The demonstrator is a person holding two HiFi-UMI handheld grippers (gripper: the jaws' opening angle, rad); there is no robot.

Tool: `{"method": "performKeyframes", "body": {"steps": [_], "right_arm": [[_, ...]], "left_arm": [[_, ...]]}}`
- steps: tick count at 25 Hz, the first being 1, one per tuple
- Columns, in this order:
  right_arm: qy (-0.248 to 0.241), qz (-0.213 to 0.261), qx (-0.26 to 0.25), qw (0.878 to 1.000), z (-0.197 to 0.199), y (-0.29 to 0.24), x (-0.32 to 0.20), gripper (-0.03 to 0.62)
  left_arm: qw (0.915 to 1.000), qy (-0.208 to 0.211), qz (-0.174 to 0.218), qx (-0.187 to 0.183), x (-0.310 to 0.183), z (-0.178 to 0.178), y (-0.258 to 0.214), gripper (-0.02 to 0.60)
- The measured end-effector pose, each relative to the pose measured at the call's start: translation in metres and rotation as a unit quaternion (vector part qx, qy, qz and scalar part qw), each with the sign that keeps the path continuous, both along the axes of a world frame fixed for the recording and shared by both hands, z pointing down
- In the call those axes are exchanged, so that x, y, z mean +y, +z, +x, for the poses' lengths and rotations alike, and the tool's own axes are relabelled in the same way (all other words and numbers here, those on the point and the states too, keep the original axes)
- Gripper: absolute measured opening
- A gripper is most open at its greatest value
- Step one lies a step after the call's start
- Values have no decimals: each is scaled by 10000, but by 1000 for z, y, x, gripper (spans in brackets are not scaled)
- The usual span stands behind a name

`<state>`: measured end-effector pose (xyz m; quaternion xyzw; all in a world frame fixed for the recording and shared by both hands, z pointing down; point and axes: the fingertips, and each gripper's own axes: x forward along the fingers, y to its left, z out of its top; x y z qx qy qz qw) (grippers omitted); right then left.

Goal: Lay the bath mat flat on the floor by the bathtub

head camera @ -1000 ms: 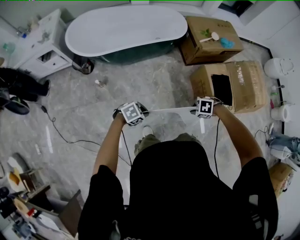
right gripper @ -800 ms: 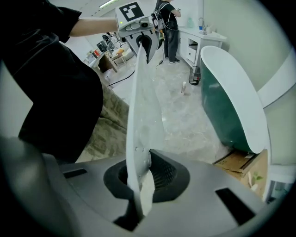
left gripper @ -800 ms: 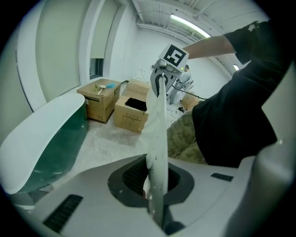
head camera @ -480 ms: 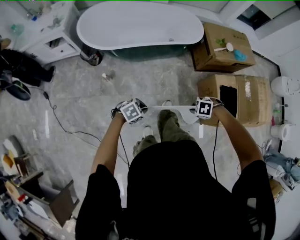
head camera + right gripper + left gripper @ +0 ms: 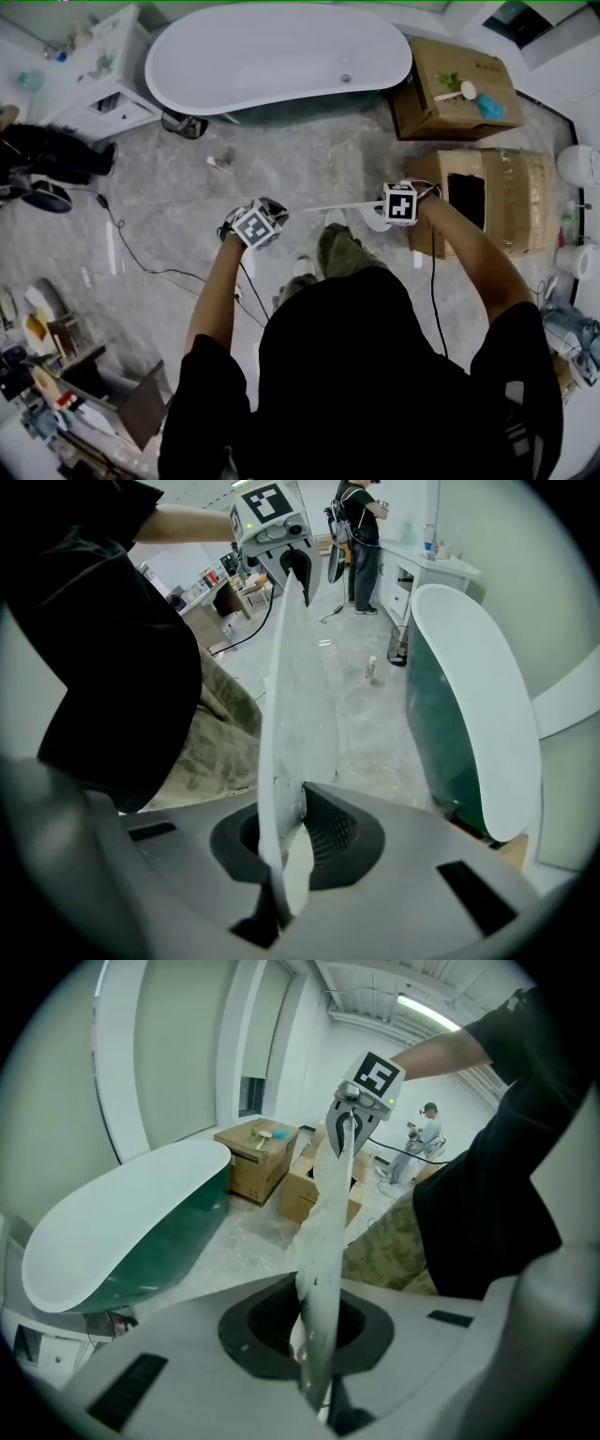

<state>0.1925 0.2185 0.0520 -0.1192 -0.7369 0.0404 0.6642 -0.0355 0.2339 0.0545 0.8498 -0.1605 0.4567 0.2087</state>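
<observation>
A white bath mat (image 5: 328, 207) hangs stretched between my two grippers at waist height, edge-on in the head view. My left gripper (image 5: 277, 216) is shut on one end of the mat (image 5: 319, 1241). My right gripper (image 5: 382, 212) is shut on the other end (image 5: 291, 696). In each gripper view the sheet runs upright from between the jaws to the opposite gripper (image 5: 352, 1119) (image 5: 291, 564). The white bathtub (image 5: 281, 52) with its dark green outside (image 5: 122, 1232) (image 5: 469, 686) stands ahead, across bare grey marble floor (image 5: 281, 169).
Two cardboard boxes (image 5: 455, 84) (image 5: 487, 197) stand right of the tub, one close to my right gripper. A white cabinet (image 5: 94, 80) is left of the tub. A small bottle (image 5: 220, 161) and a black cable (image 5: 141, 267) lie on the floor. A person (image 5: 47, 159) stands far left.
Both grippers and the taut mat have come nearer the bathtub as the holder steps forward, one leg now showing under the mat. Both grips are unchanged.
</observation>
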Motion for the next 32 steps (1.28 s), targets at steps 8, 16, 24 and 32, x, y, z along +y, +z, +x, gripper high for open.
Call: {"method": "performKeyframes", "body": {"steps": [8, 16, 24, 32], "right_arm": [[-171, -55, -236, 9996, 0, 15, -44, 31], [-321, -167, -398, 9986, 10, 34, -76, 31], [-352, -378, -434, 9977, 15, 52, -105, 32], [-38, -519, -234, 9984, -8, 69, -127, 32]], "left_arm": [[9986, -30, 21, -523, -40, 3, 20, 26], [9970, -398, -302, -588, -67, 14, 36, 26], [9952, -556, -457, -666, -96, 18, 53, 26], [9954, -477, -631, -548, -115, -7, 77, 26]]}}
